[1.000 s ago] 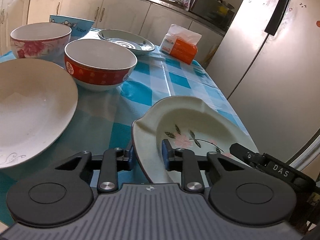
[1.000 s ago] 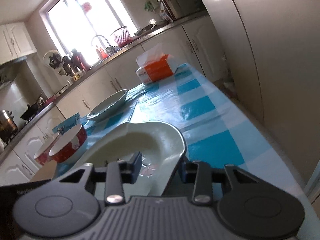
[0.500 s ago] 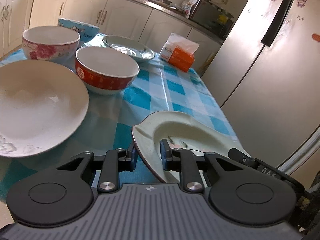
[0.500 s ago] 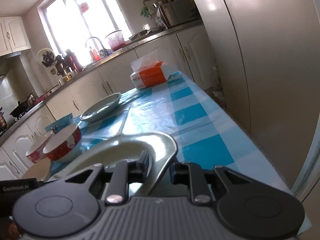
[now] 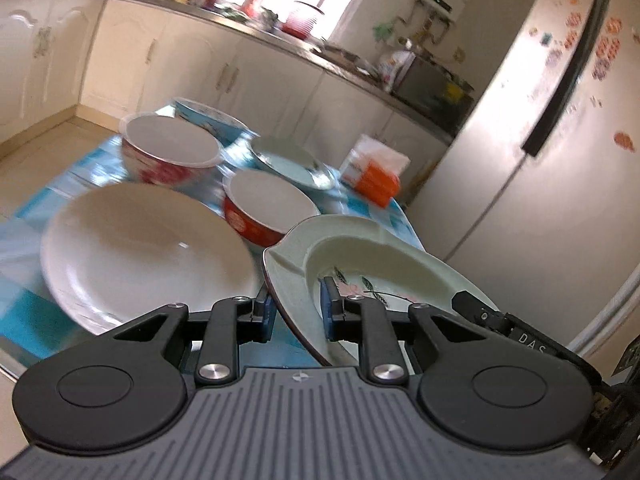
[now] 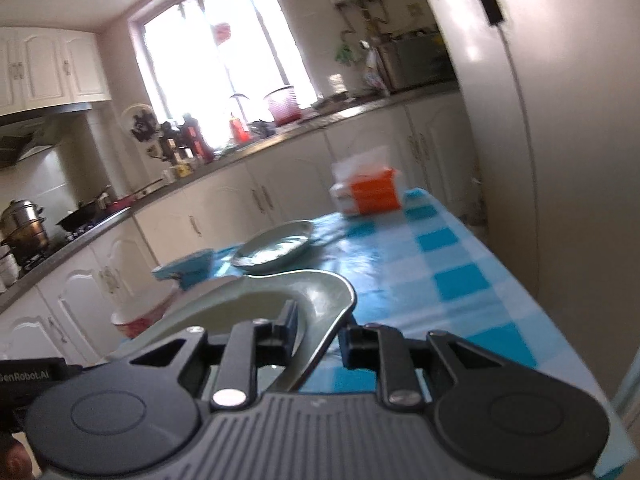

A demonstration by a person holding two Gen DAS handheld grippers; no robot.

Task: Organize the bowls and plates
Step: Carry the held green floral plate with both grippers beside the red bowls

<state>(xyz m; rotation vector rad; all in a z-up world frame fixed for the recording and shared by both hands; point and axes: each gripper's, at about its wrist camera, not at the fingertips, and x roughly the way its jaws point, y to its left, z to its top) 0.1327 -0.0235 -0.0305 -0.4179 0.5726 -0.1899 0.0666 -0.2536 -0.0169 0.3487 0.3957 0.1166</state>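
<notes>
Here the flower-painted oval plate [image 5: 360, 256] hangs in the air above the near right corner of the counter [image 6: 448, 256], carried by both grippers at once. The left gripper [image 5: 296, 312] has its fingers clenched on the plate's near left rim, one blue pad under the rim and the other inside the well beside the painted pink flower. The right gripper [image 6: 320, 336] has its fingers clamped across the opposite rim of the same plate, one pad inside the well, one outside against the underside. In the left wrist view the plate's long axis runs across the picture from one gripper toward the other, and the plate sits tilted, with its left edge lower and nearer the camera. Its notched, pointed end faces the far side of the counter.

Behind the held plate, on the blue-and-white checked cloth, lie a large white plate [image 5: 148, 252], a red bowl [image 5: 268, 208] just beyond it, a red-flowered white bowl [image 5: 172, 152] further left, a blue bowl [image 5: 208, 116] at the far edge, and a shallow pale dish [image 5: 292, 164]. An orange tissue box [image 5: 376, 172] stands near the far right corner, close to the refrigerator [image 5: 540, 160]. Much of both views is blurred.
</notes>
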